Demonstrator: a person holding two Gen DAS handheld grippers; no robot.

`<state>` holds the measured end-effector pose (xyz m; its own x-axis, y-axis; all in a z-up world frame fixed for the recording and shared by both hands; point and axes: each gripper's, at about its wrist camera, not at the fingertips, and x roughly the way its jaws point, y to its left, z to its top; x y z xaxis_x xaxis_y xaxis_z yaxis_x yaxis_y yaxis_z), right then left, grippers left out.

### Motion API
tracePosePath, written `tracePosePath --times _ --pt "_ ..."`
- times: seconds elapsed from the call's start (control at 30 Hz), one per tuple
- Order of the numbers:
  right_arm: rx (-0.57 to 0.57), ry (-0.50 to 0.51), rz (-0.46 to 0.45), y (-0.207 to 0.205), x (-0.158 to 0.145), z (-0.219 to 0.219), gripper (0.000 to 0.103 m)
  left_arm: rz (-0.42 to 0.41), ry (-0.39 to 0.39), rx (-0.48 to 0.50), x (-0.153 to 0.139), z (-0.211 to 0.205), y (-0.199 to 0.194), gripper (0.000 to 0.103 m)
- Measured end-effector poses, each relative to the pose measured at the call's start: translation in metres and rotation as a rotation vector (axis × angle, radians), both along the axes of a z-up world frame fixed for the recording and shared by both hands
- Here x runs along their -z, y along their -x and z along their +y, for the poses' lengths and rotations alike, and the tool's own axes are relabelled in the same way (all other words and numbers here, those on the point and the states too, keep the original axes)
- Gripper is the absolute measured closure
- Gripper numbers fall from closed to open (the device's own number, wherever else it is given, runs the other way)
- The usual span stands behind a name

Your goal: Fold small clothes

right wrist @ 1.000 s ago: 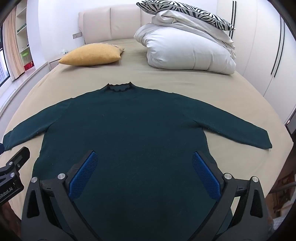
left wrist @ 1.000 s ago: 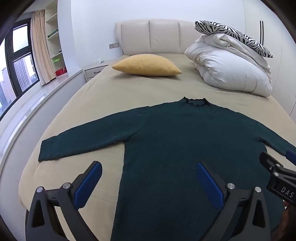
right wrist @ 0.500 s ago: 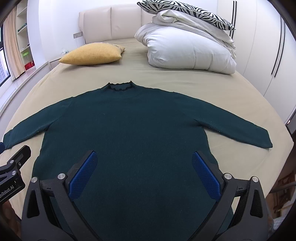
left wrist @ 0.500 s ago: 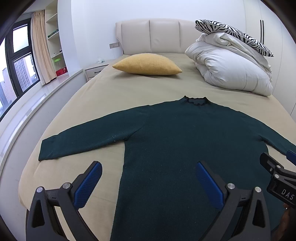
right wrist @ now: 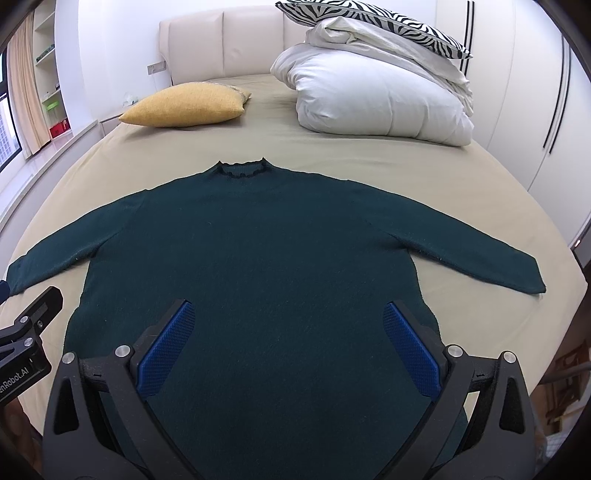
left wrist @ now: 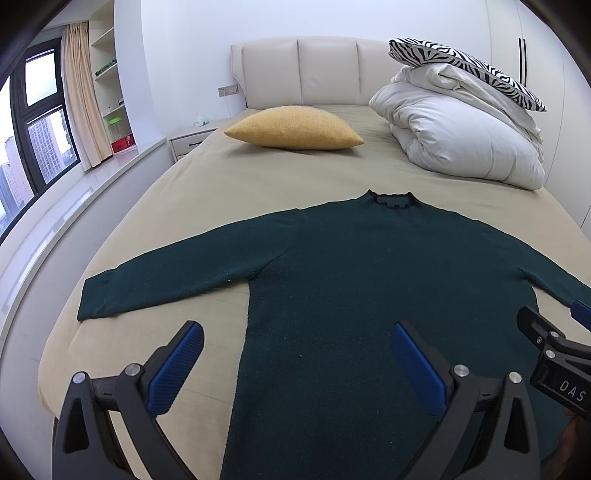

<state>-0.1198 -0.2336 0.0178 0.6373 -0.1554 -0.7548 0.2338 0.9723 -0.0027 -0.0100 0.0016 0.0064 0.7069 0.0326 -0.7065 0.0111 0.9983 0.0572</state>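
Fingers: both pairs spread wide, blue pads facing inward, nothing between them. Left gripper (left wrist: 295, 363) hangs above the sweater's lower left edge; right gripper (right wrist: 288, 345) hangs above its lower body. Neither touches the cloth, as far as the views show.

Item: one dark green sweater (right wrist: 255, 258), knitted, long-sleeved, small frilled collar (right wrist: 242, 169).

Location: flat on the beige bed (right wrist: 332, 147), on the near half, hem toward the person.

Orientation: collar points away toward the headboard (left wrist: 328, 70); long axis of the body runs from near edge to headboard. Left sleeve (left wrist: 177, 277) and right sleeve (right wrist: 480, 254) extend out sideways, each angled slightly back toward the near edge, cuffs well apart.

Condition: spread smooth, no fold visible anywhere.

Progress: judged at the very start. Laying-out appears done; no fold is made yet. Left to do, by estimate: bring both sleeves in over the body, then fold the body across its length.

Nearby, not involved: yellow pillow (left wrist: 295, 127), white duvet (right wrist: 376, 96) with a striped pillow (right wrist: 369, 16) on top, all at the far end, well apart from the sweater.
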Motion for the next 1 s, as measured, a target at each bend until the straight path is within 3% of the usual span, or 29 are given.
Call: tracePosePath --times 1.0 --pt "0.0 -0.001 0.002 0.0003 0.0008 0.0001 0.0 0.002 -0.003 0.001 0.0023 -0.001 0.0001 0.0"
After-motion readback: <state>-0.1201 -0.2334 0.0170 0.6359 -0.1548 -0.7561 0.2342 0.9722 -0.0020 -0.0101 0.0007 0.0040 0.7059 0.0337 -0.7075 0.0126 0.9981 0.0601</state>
